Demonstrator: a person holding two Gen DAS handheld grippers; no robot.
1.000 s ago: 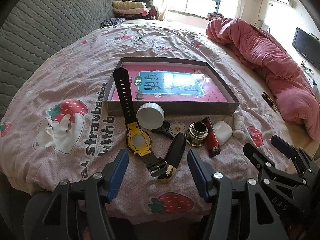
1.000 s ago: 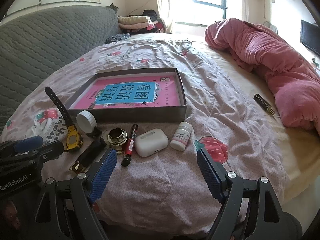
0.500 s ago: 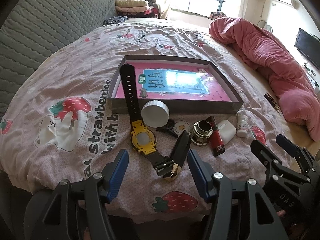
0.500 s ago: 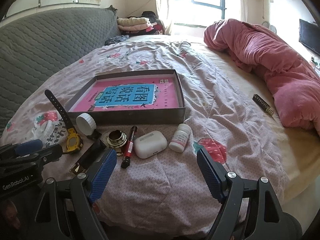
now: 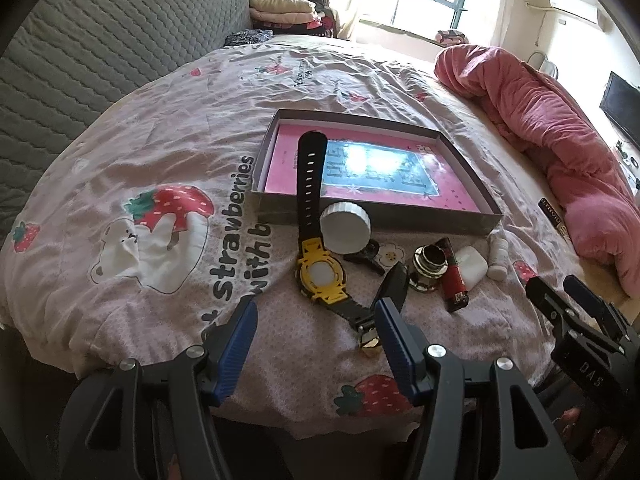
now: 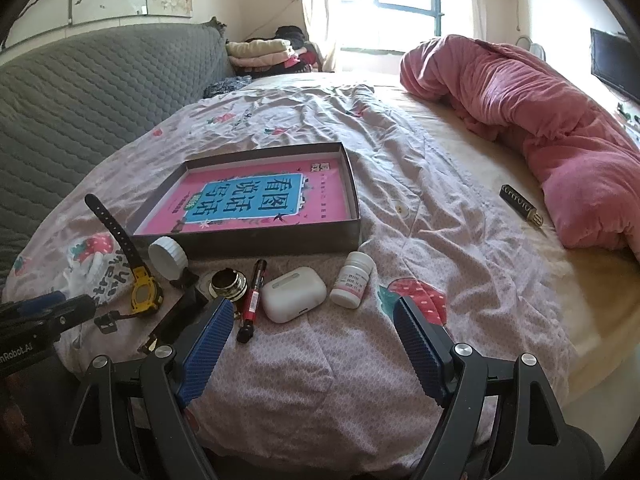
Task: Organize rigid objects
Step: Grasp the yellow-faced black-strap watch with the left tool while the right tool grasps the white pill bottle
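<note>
Nearest, the left tongs (image 5: 316, 340) and the right tongs (image 6: 314, 346) both gape wide with nothing between their blue pads, poised above the bed (image 6: 440, 208) edge. Just beyond lies a row: yellow watch (image 5: 322, 274), white cap (image 5: 346, 227), metal ring (image 6: 229, 284), red pen (image 6: 253, 300), earbud case (image 6: 294, 293), pill bottle (image 6: 353, 279). Behind the row sits the shallow box (image 6: 280, 238) with a pink book (image 6: 256, 204) inside.

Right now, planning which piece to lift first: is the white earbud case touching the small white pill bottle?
Apart. The right wrist view shows a strip of bedsheet between the earbud case and pill bottle.
</note>
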